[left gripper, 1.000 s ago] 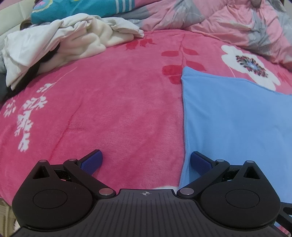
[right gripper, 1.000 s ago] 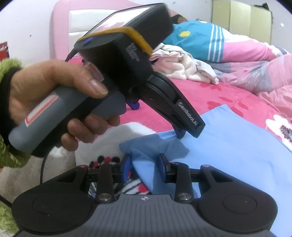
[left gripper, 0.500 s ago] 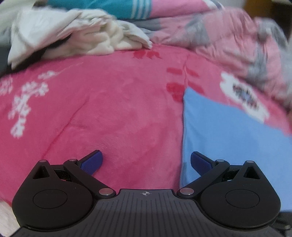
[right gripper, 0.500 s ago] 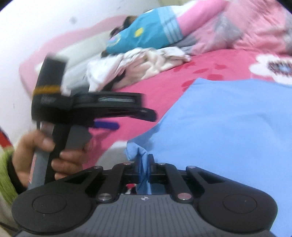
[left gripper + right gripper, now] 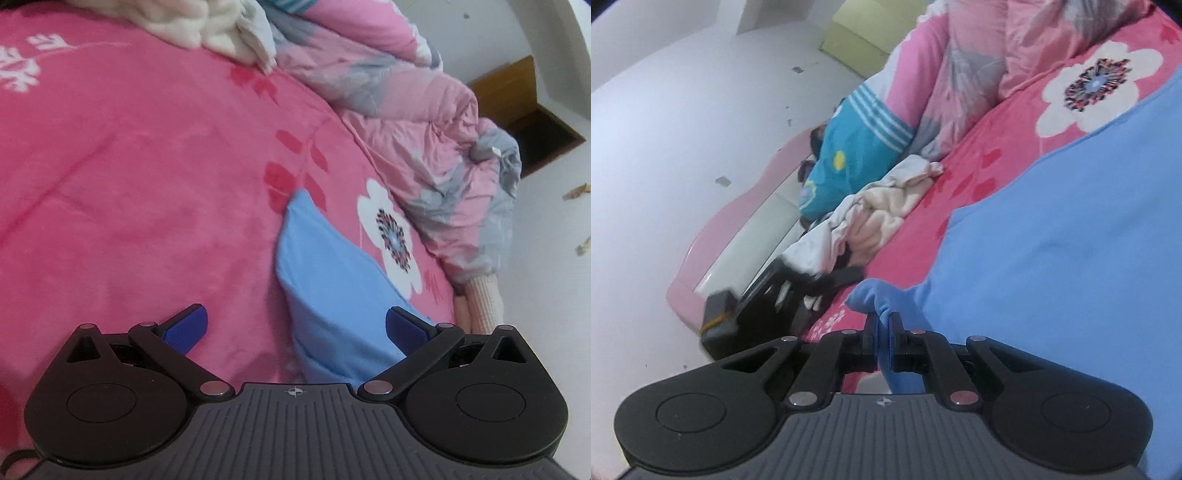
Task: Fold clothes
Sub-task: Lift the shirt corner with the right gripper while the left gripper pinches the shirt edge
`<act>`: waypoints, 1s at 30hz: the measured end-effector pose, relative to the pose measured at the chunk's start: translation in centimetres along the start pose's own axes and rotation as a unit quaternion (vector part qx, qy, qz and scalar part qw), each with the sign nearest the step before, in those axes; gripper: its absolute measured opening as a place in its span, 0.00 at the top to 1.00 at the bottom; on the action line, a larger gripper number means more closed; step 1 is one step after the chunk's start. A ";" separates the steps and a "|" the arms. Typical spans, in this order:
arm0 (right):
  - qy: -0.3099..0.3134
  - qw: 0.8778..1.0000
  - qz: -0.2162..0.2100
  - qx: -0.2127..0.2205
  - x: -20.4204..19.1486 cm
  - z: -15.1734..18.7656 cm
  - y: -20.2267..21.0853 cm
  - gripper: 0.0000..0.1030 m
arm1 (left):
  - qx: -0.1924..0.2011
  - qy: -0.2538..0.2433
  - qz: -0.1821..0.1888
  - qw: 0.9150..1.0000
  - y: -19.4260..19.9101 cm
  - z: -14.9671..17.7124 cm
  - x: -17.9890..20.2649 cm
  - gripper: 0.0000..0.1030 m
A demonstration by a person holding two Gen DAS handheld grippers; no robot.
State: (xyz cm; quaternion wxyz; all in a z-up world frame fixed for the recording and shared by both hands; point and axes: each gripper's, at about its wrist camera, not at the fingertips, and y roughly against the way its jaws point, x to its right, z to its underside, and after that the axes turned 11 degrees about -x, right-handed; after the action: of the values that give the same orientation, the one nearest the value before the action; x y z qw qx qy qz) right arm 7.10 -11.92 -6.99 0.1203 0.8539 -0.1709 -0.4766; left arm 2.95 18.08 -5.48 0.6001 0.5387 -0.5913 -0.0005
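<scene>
One corner of the blue garment (image 5: 1071, 229), spread on the pink bedspread (image 5: 129, 166), sat pinched in the right gripper (image 5: 884, 325). Left gripper (image 5: 295, 328) gaped wide, holding nothing. Thin bite meant a tug could slip the fabric free and skew the fold.

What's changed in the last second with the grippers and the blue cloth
The right gripper closed on a bunched corner of the blue cloth and rolled, so its view now tilts. The left gripper also turned, toward the cloth's edge. Unchanged: its jaws stay wide open and empty, and the white clothes pile lies where it was on the pink blanket.
</scene>
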 end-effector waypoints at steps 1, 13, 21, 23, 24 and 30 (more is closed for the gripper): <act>0.006 1.000 -0.002 -0.003 -0.3 0.1 -0.3 0.96 | -0.006 -0.003 0.000 1.000 -0.5 -0.4 0.1 0.00; 0.046 0.999 -0.025 0.000 -2.0 0.9 0.3 0.96 | -0.057 0.011 -0.009 0.998 -4.9 -5.1 1.0 0.13; 0.046 0.998 -0.032 0.011 -2.1 0.7 1.3 0.96 | -0.087 -0.017 -0.011 0.996 -6.3 -6.1 2.8 0.37; 0.044 0.998 -0.033 0.013 -2.0 0.7 1.4 0.96 | -0.096 -0.020 -0.019 0.995 -7.0 -6.3 3.0 0.38; 0.044 0.998 -0.034 0.014 -1.9 0.8 1.5 0.96 | -0.100 -0.021 -0.024 0.994 -7.3 -6.4 3.2 0.38; 0.048 0.998 -0.032 0.021 -1.9 0.9 1.9 0.96 | -0.094 -0.018 -0.044 0.994 -8.8 -7.1 3.6 0.59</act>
State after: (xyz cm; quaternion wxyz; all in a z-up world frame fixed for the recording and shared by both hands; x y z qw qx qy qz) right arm 5.05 -12.92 -5.33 0.0953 0.8833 -0.1470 -0.4349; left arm 14.67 16.64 -6.70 0.6364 0.5055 -0.5752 -0.0924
